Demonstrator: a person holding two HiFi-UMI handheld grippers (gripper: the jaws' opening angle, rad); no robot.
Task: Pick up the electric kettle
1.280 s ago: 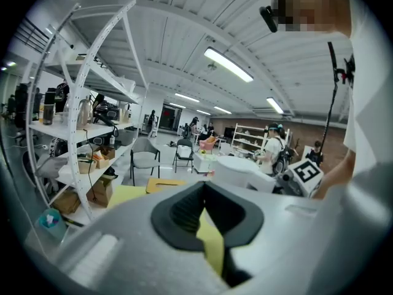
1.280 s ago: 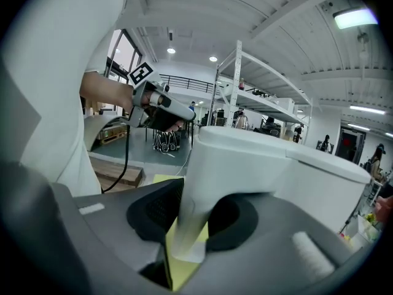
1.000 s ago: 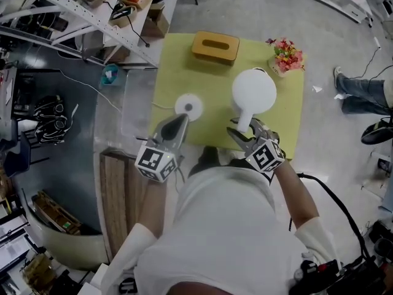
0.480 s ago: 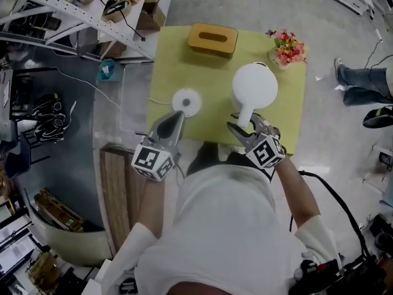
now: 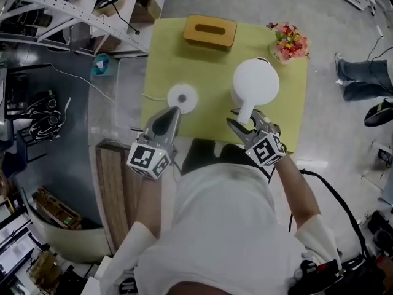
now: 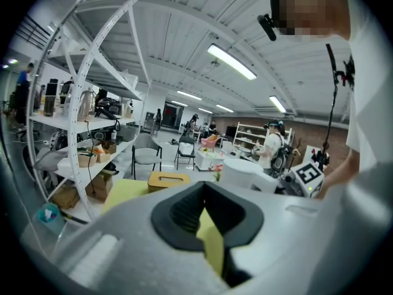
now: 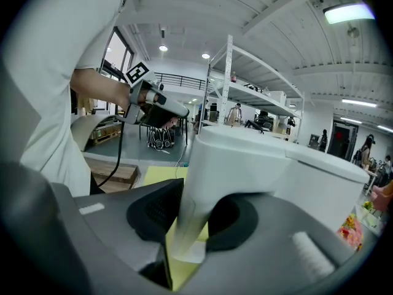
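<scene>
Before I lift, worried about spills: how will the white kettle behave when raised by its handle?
Probably stiff: the kettle looks hard-shelled. Gripped at the handle by the right claw, its bulky body likely tips away. The smooth handle may slip.

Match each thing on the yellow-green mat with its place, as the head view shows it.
Things:
1 electric kettle
2 kettle base
3 tissue box
4 flowers

Places:
A far right corner of the mat
B just ahead of the left gripper
C handle gripped by the right gripper
D far edge, left of centre

Pairs: 1-C, 2-B, 3-D, 4-A
</scene>
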